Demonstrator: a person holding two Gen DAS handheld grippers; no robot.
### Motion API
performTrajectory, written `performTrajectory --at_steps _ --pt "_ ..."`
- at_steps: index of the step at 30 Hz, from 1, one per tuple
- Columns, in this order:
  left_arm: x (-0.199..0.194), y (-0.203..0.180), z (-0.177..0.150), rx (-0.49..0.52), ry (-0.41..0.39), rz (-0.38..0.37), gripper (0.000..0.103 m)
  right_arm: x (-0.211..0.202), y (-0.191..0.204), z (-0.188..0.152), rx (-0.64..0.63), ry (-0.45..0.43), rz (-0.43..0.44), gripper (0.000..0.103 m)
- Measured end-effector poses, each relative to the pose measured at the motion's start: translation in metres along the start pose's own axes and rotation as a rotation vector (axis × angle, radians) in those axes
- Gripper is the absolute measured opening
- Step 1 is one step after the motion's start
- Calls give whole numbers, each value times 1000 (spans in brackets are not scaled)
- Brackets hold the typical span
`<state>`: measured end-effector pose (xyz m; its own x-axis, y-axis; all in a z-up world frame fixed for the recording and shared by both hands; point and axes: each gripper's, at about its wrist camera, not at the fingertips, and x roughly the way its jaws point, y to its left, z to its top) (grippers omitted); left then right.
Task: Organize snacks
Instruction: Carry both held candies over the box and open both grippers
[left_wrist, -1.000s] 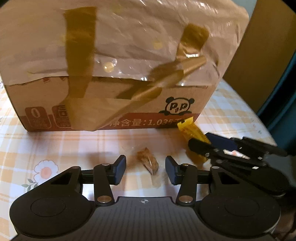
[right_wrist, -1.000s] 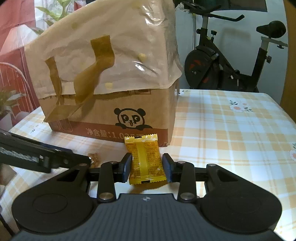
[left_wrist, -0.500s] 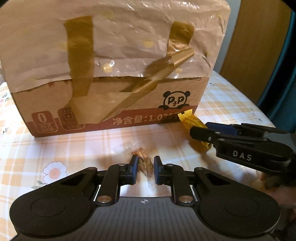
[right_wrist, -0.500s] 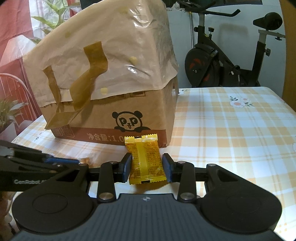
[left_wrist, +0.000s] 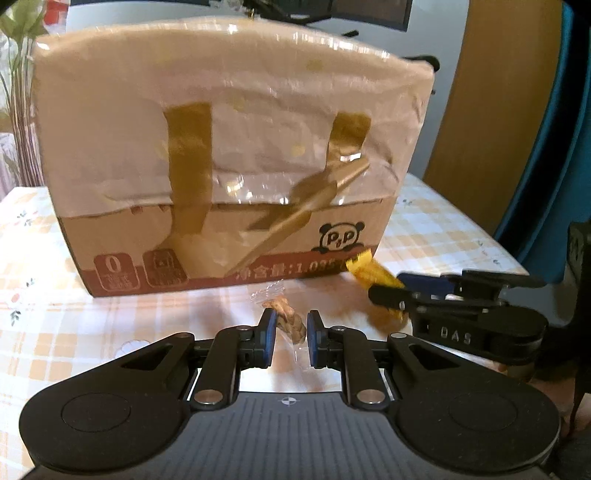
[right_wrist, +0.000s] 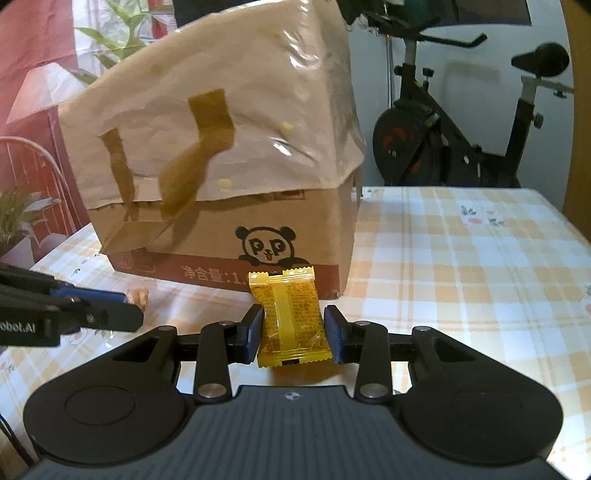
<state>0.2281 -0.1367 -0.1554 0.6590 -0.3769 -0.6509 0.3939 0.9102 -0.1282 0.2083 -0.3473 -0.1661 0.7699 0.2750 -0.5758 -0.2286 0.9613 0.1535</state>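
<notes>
My left gripper (left_wrist: 289, 325) is shut on a small brown snack in clear wrap (left_wrist: 290, 320) and holds it above the table, in front of a tall cardboard box (left_wrist: 229, 177) covered with paper and brown tape. My right gripper (right_wrist: 293, 325) is shut on a yellow snack packet (right_wrist: 290, 317), held upright near the box's front corner (right_wrist: 229, 166). In the left wrist view the right gripper (left_wrist: 388, 295) and the yellow packet (left_wrist: 369, 273) are at the right. In the right wrist view the left gripper (right_wrist: 122, 317) and the brown snack (right_wrist: 138, 296) are at the left.
The table has a yellow checked cloth with flowers (right_wrist: 461, 266). An exercise bike (right_wrist: 461, 140) stands behind the table. Plants (left_wrist: 18, 92) are at the far left. A wooden door (left_wrist: 498, 122) is at the right.
My left gripper closed on the brown snack and lifted it off the cloth. Both grippers have risen and pulled back a little from the box. The right gripper kept its hold.
</notes>
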Motion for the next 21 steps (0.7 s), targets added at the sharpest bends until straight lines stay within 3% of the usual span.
performTrajectory --at_steps 5,10,17,21 --pt "-34 12 5 -24 -42 -24 19 -18 9 0 2 20 18 38" --pt "-73 22 23 -45 -126 -61 19 -48 22 14 -21 -26 56 38" --pt "-119 28 75 12 -303 -86 19 -87 45 71 -82 -184 95 38" --pt "-123 38 108 22 -349 -82 19 -90 53 110 -92 -252 122 38"
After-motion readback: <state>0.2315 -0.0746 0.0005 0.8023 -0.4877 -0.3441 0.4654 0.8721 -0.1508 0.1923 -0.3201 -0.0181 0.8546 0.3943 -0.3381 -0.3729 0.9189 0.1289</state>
